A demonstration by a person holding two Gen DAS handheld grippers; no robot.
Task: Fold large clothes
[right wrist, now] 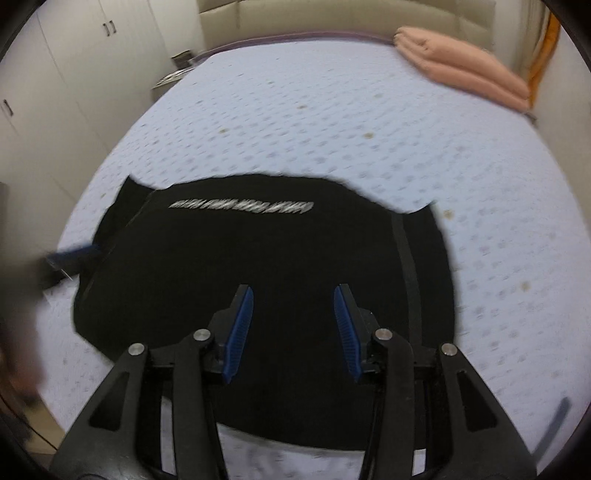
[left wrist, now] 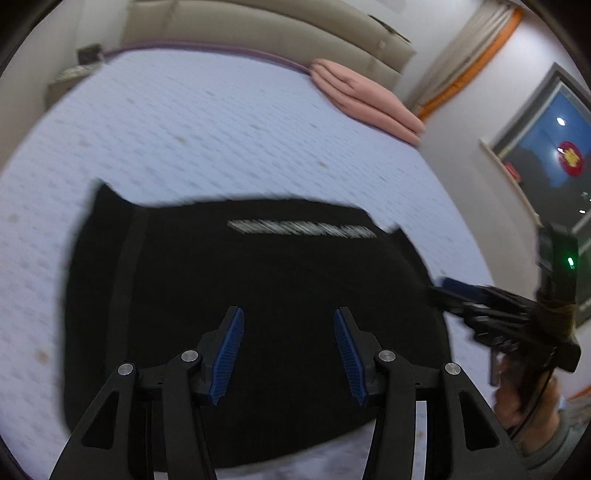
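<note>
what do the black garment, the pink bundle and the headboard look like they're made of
Black garment: soft matte fabric, probably knit or cotton; it lies limp and flat, with white print.
Pink bundle: thick soft textile, likely a folded blanket; rounded plump folds.
Headboard: padded beige upholstery, possibly leather or faux leather; smooth slight sheen, stitched panels.

Matt black cloth garment point(left wrist: 258, 288) – quilted, dimpled mattress point(left wrist: 221, 122) (soft pink blanket point(left wrist: 369, 99)).

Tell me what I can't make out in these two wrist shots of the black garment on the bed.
- White print on the black garment: unreadable in both views, smeared by motion blur.
- Garment's near edge: hidden behind the left gripper in its own view, and behind the right gripper in its own.
- Left gripper in the right wrist view: a dark blur at the left edge.
</note>
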